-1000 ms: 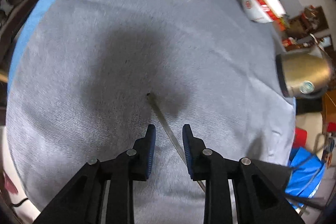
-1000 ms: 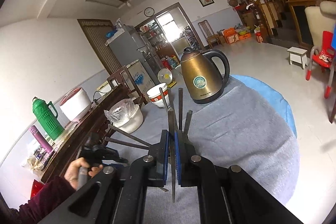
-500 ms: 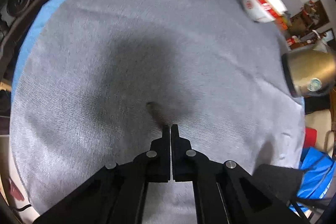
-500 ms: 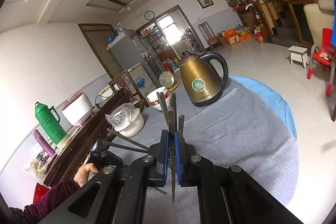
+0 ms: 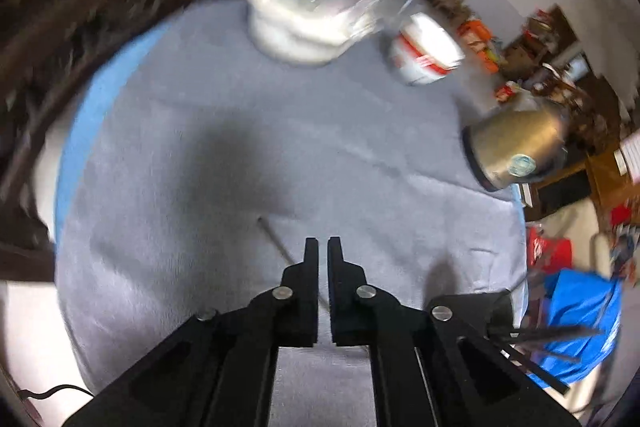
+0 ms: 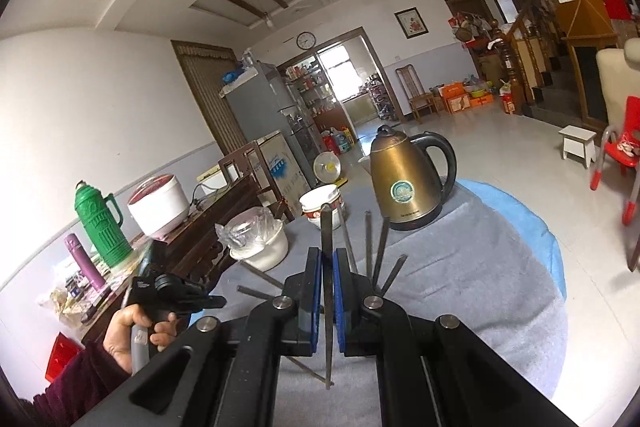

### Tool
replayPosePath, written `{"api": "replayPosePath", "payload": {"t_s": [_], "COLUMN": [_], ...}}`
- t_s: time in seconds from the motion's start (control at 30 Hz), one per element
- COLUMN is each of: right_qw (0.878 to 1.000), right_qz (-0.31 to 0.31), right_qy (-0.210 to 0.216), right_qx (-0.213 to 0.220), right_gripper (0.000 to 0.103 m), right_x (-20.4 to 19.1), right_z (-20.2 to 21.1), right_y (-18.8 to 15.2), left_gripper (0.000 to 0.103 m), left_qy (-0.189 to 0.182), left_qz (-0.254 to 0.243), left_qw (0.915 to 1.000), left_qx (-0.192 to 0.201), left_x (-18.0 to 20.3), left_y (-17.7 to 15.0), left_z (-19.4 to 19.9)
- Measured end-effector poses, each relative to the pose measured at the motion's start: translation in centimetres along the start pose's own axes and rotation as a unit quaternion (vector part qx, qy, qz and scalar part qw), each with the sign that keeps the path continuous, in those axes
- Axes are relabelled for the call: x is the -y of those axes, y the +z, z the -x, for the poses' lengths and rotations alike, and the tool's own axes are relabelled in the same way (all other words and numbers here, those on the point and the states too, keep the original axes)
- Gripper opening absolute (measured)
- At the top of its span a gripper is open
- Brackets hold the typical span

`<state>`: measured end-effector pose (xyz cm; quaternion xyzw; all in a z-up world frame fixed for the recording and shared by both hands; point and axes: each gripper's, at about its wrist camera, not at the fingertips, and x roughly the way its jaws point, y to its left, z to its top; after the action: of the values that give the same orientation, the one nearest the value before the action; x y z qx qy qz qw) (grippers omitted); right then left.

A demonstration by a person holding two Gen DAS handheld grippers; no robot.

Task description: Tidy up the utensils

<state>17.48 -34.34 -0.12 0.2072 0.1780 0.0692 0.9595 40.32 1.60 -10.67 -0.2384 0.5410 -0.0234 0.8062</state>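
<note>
Left wrist: my left gripper [image 5: 323, 247] is pinched on one chopstick [image 5: 276, 241]; next, join it to the bundle [image 6: 362, 247], clamped at two o'clock.

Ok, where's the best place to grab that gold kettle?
Probably by its black handle, coming from the right in the right wrist view. The kettle stands upright and the loop sticks out on that side; the round body looks too wide for the jaws.
</note>
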Motion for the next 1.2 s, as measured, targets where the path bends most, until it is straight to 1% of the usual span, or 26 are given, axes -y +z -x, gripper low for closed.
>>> {"api": "replayPosePath", "payload": {"t_s": [0.03,0.1,0.13,0.2,0.3,0.4,0.43,0.47,0.53,0.57,0.6,0.67,0.77,0.87,0.93,1.03,1.1,1.13,1.2], "right_qw": [1.0,1.0,1.0,1.0,1.0,1.0,0.999,0.999,0.999,0.999,0.999,0.999,0.999,0.999,0.999,1.0,1.0,1.0,1.0], "right_qz": [-0.002,-0.006,-0.008,-0.01,-0.018,-0.029,-0.032,-0.036,-0.039,-0.041,-0.043,-0.044,-0.043,-0.036,-0.032,-0.025,-0.019,-0.016,-0.011], "right_qy": [0.001,0.001,0.001,0.0,-0.004,-0.006,-0.006,-0.006,-0.005,-0.004,-0.003,-0.003,-0.002,-0.002,-0.002,-0.001,0.0,-0.001,-0.002], "right_qx": [-0.003,-0.008,-0.009,-0.012,-0.012,-0.011,-0.01,-0.01,-0.011,-0.011,-0.012,-0.011,-0.01,-0.004,0.002,0.01,0.018,0.021,0.027], "right_gripper": [0.006,0.007,0.007,0.006,0.007,0.007,0.007,0.007,0.007,0.007,0.007,0.007,0.007,0.007,0.007,0.007,0.007,0.007,0.007], "right_x": [0.0,0.1,0.3,0.7,1.6,2.7,3.0,3.3,3.8,4.0,4.1,4.2,4.2,3.7,3.2,2.2,1.5,1.2,0.6], "right_z": [-0.1,-0.5,-0.6,-0.8,-0.8,-0.8,-0.9,-0.9,-1.0,-1.1,-1.1,-1.1,-0.9,-0.4,-0.2,0.0,0.2,0.2,0.4], "right_y": [-0.2,-0.4,-0.5,-0.5,-0.5,-0.6,-0.5,-0.5,-0.6,-0.6,-0.7,-0.7,-0.6,-0.3,-0.1,0.3,0.6,0.7,1.2], "left_gripper": [0.005,0.015,0.018,0.027,0.027,0.027,0.027,0.027,0.027,0.022,0.011,0.009,0.005,0.005,0.005,0.005,0.005,0.005,0.005], "left_qy": [0.003,0.014,0.023,0.039,0.049,0.075,0.082,0.091,0.103,0.11,0.121,0.128,0.109,0.101,0.086,0.063,0.047,0.04,0.02], "left_qz": [0.012,0.029,0.036,0.05,0.065,0.077,0.076,0.069,0.06,0.057,0.048,0.032,0.029,0.004,-0.018,-0.045,-0.069,-0.078,-0.098], "left_qw": [0.9999,0.9988,0.9981,0.9964,0.9939,0.9893,0.9905,0.9899,0.9898,0.9896,0.989,0.9895,0.9924,0.9947,0.9962,0.9962,0.9938,0.9924,0.9882], "left_qx": [-0.012,-0.038,-0.044,-0.057,-0.075,-0.099,-0.08,-0.084,-0.078,-0.073,-0.07,-0.058,-0.049,-0.02,0.005,0.039,0.073,0.086,0.116], "left_x": [-0.6,-1.7,-1.9,-2.2,-2.1,-2.1,-1.8,-1.5,-1.0,-0.9,-0.7,-0.3,-0.2,0.9,2.1,3.2,4.2,3.9,4.7], "left_y": [0.2,0.7,0.8,1.2,1.4,1.2,1.2,1.2,1.1,1.1,1.0,0.7,0.1,-0.6,-1.2,-2.0,-2.7,-2.7,-3.0], "left_z": [-1.0,-3.2,-4.0,-5.8,-7.8,-9.5,-9.3,-9.7,-10.0,-10.0,-10.2,-10.4,-10.0,-8.3,-6.2,-2.6,0.5,2.0,5.2]}}
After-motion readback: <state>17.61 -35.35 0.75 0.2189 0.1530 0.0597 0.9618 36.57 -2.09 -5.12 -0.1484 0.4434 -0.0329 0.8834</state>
